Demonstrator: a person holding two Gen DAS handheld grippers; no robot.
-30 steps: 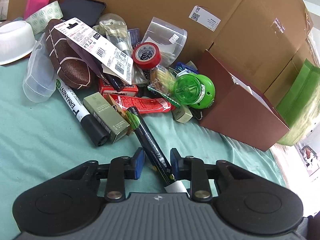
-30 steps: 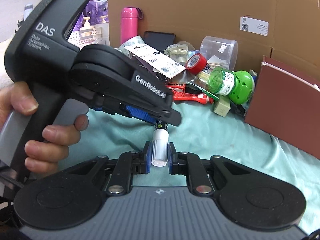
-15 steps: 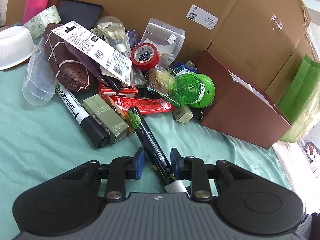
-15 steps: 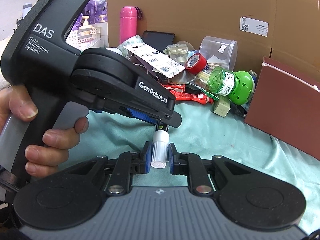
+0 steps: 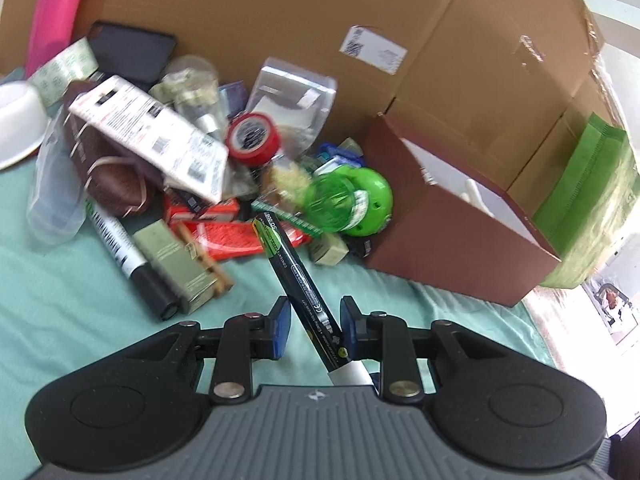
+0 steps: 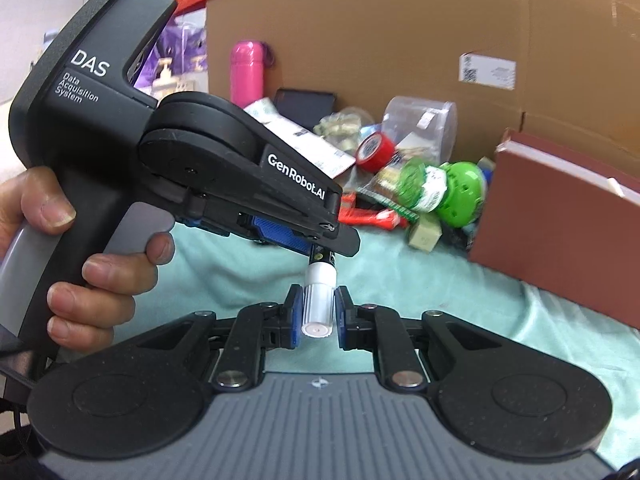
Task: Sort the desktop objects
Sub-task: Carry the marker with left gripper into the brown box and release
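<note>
Right gripper (image 6: 316,316) pinches the marker's (image 5: 298,276) white cap (left gripper (image 5: 314,326) grips its barrel).

Cloth (image 5: 60,300) was mint green, tape roll (image 5: 253,139) red, bottle (image 6: 247,74) hot pink, marker (image 5: 298,276) black with a white cap (image 6: 318,304), small box (image 5: 452,236) maroon.

Bright, even light; motion blur on clutter; fisheye-bent edges; right overexposed.
</note>
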